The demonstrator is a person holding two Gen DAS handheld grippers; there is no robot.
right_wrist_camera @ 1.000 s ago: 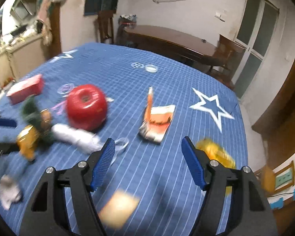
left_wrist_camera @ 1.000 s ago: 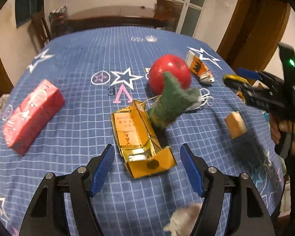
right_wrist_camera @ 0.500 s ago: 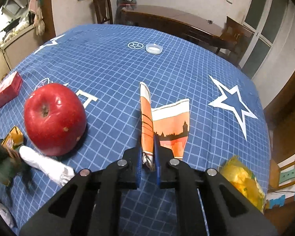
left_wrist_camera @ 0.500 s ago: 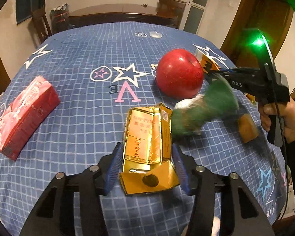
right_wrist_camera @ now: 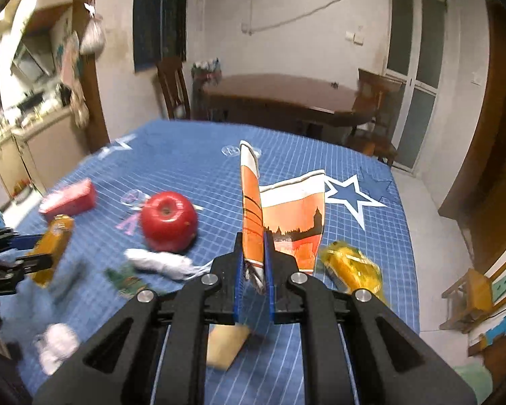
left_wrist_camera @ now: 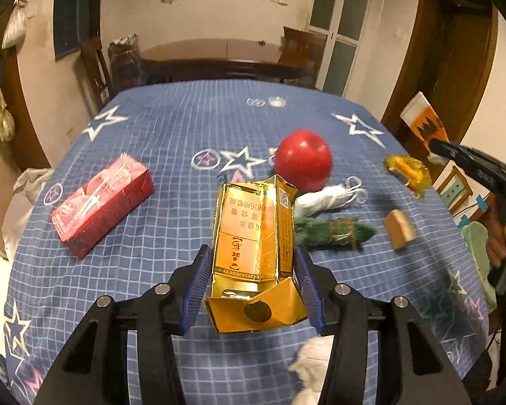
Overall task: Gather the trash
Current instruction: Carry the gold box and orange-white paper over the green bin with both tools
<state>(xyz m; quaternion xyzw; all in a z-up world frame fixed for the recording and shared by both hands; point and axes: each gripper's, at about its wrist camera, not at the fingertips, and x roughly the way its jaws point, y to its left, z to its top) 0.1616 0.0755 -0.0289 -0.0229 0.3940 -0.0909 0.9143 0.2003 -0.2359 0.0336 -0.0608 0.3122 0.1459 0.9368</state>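
Left wrist view: the left gripper (left_wrist_camera: 251,283) clamps a gold cigarette carton (left_wrist_camera: 253,233) between its blue pads (left_wrist_camera: 196,283), jaws about halfway in and pressed to the carton's sides, its lower end flapped open toward the camera. Chinese characters run down the carton's face and a QR code sits near its upper right corner; the small print along the base is too fine to read. Just ahead of the gripper lies a red apple (left_wrist_camera: 303,159), with a white wad (left_wrist_camera: 324,196) and a green bundle (left_wrist_camera: 334,233) to the right of the carton on the blue star-patterned tablecloth (left_wrist_camera: 172,135). A red box (left_wrist_camera: 103,200) lies off to the left, its lettering blurred. Far right, a person's hand (left_wrist_camera: 501,239) carries the other gripper, an orange-and-white wrapper (left_wrist_camera: 421,119) raised at its tip, above a yellow wrapper (left_wrist_camera: 406,168) and a tan block (left_wrist_camera: 399,228).

Right wrist view: the right gripper (right_wrist_camera: 254,278) is pinched tight on the orange-and-white wrapper (right_wrist_camera: 286,216), which stands up clear of the cloth, printed with a dark skyline silhouette; no words are legible. The yellow wrapper (right_wrist_camera: 352,266) lies just right of the gripper, the apple (right_wrist_camera: 169,224) ahead to the left. At far left, the left gripper (right_wrist_camera: 27,248) holds the gold carton (right_wrist_camera: 52,249).
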